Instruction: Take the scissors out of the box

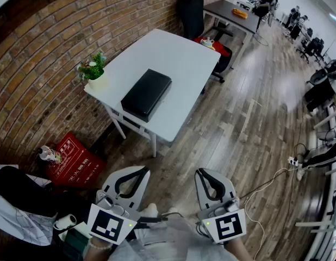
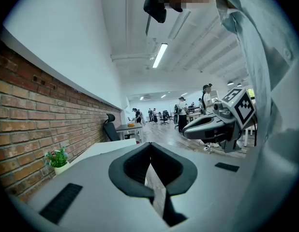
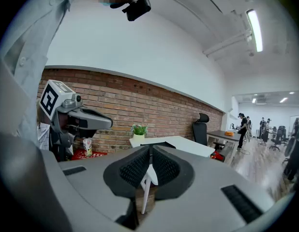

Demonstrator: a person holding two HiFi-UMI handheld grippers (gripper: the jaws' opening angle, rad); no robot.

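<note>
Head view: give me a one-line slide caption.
Closed black box on a white table; left gripper and right gripper shut, empty, short of it.

box (image 1: pixel 147 94): black, on the white table (image 1: pixel 173 58), mid-frame
plant (image 1: pixel 93 69): table's left corner
left gripper (image 1: pixel 142 171), right gripper (image 1: pixel 203 173): bottom edge, well off table

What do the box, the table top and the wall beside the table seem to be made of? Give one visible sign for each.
The box: matte black, probably plastic or leatherette; its surface is dull and even.
The table top: smooth white, likely laminate or painted board; flat and uniform.
The wall: rough red-brown brick; pale mortar lines show.
</note>
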